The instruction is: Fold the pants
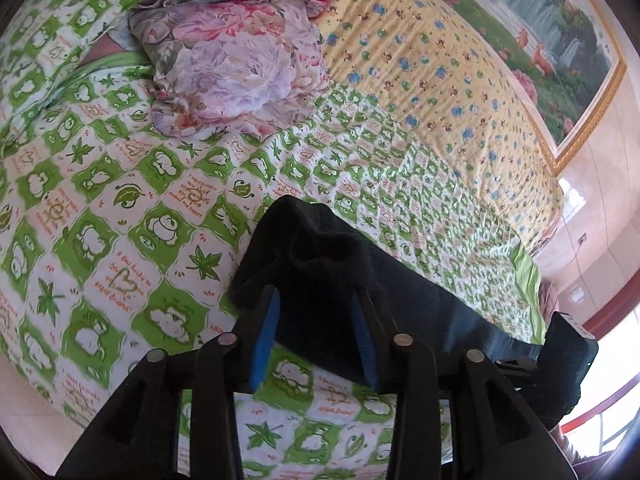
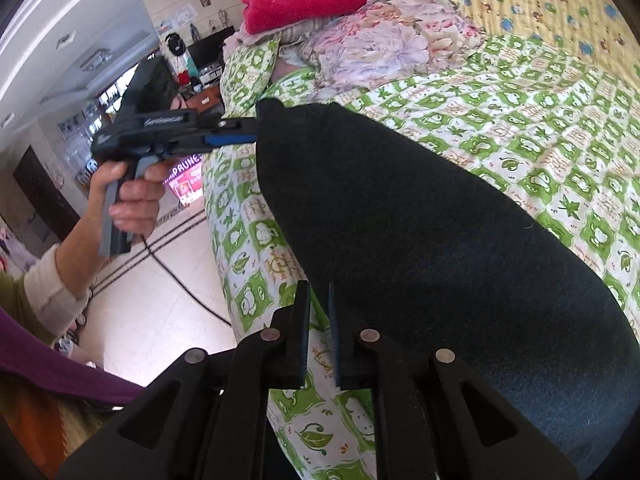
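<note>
Clearly, the dark pants (image 2: 420,216) lie along the green-checked bedspread (image 1: 120,208), their near end cut off. The left gripper (image 1: 316,300) stands parted around a cuff, pads apart from it. The right gripper (image 2: 319,304) is closed, nothing visibly between.

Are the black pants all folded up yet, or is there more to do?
Not finished, it seems. Done: the black pants lie in one long dark band on the green quilt, perhaps folded lengthwise. In hand: the left tongs stand open around one end, not pinching; the right tongs look shut, empty, beside the other end. Left: folding the length over.
</note>
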### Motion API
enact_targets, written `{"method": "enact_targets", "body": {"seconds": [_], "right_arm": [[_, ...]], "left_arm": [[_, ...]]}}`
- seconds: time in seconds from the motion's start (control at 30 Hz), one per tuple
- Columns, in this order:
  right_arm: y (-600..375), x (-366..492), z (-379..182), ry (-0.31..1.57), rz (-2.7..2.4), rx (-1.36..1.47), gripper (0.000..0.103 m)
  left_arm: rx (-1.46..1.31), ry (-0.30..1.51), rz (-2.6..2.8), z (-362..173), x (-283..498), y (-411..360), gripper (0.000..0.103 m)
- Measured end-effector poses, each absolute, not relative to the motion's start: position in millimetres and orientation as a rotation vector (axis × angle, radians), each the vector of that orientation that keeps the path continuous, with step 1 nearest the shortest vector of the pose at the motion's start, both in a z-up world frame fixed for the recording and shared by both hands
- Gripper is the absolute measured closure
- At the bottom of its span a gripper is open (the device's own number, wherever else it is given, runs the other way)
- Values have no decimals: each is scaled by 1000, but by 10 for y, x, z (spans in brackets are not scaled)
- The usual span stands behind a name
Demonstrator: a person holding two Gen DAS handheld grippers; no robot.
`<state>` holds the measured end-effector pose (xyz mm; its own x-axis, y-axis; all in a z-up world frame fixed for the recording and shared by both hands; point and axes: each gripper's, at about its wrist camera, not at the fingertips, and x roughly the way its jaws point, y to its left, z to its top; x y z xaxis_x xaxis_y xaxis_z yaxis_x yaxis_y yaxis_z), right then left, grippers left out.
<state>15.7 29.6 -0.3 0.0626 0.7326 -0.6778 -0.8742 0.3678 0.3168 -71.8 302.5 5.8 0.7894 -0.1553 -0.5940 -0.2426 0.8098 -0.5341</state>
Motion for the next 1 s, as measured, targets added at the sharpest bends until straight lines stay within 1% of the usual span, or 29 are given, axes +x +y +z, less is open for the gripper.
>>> {"method": "enact_targets", "body": {"seconds": [0.07, 0.2, 0.27, 0.3, 0.33, 0.37, 0.4, 0.43, 0.47, 0.63, 0.8, 1.0], "right_arm": [[270, 187, 22, 886, 1225, -169, 93], [185, 275, 85, 893, 1210, -103, 93], [152, 327, 111, 896, 1197, -76, 92], [129, 354, 123, 896, 1187, -63, 90], [105, 380, 133, 897, 1178, -52, 86], [80, 408, 146, 896, 1167, -36, 74], [48, 432, 159, 893, 1157, -19, 58], [18, 467, 173, 887, 1146, 2, 52], [-24, 495, 196, 873, 1134, 26, 50], [-148, 761, 259, 879, 1090, 120, 50], [-185, 1282, 262, 923, 999, 200, 50], [-37, 1773, 51, 1034, 909, 124, 51]], "left_arm": [[-670, 662, 62, 85, -760, 3008, 52], [-690, 647, 79, 160, -806, 2905, 51], [-685, 656, 92, 178, -792, 2866, 47], [-681, 662, 103, 182, -780, 2840, 47], [-678, 668, 114, 182, -760, 2826, 47], [-680, 674, 122, 173, -745, 2818, 47], [-684, 682, 127, 160, -737, 2807, 47], [-686, 690, 139, 141, -730, 2802, 46], [-688, 700, 157, 121, -730, 2795, 46], [-677, 730, 210, 12, -753, 2794, 45], [-707, 754, 214, -127, -716, 2848, 45], [-733, 792, 224, -315, -636, 2894, 45]]}}
